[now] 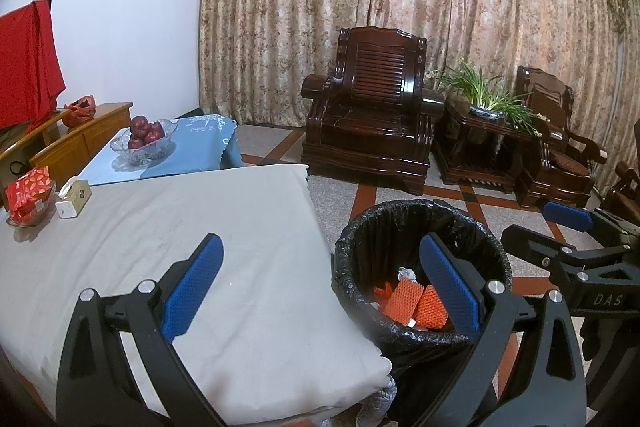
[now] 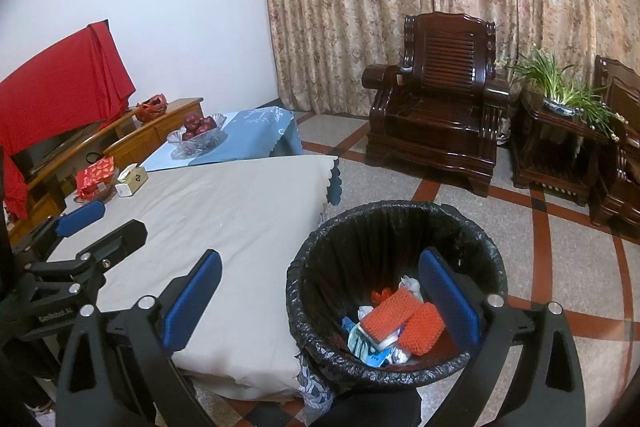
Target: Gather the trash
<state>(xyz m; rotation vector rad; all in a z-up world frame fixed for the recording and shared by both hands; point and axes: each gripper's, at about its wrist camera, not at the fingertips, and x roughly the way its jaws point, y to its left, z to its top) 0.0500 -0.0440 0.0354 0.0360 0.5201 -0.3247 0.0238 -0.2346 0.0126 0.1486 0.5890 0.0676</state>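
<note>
A bin with a black liner (image 1: pixel 424 223) (image 2: pixel 396 227) stands on the floor at the table's near right corner. Inside lie orange foam nets (image 1: pixel 404 301) (image 2: pixel 394 313), crumpled white paper and blue scraps. My left gripper (image 1: pixel 322 283) is open and empty, one finger over the grey tablecloth (image 1: pixel 180 223), the other over the bin. My right gripper (image 2: pixel 320 291) is open and empty, straddling the table edge and the bin. Each gripper shows in the other's view: the right gripper (image 1: pixel 560 231), the left gripper (image 2: pixel 92 223).
On the far left of the table (image 2: pixel 224 203) stand a red packet (image 1: pixel 28 193) in a dish and a small tissue box (image 1: pixel 74 197). A glass bowl of apples (image 1: pixel 144 143) sits on a blue-clothed table. Dark wooden armchairs (image 1: pixel 372 119), a side table and a plant stand beyond.
</note>
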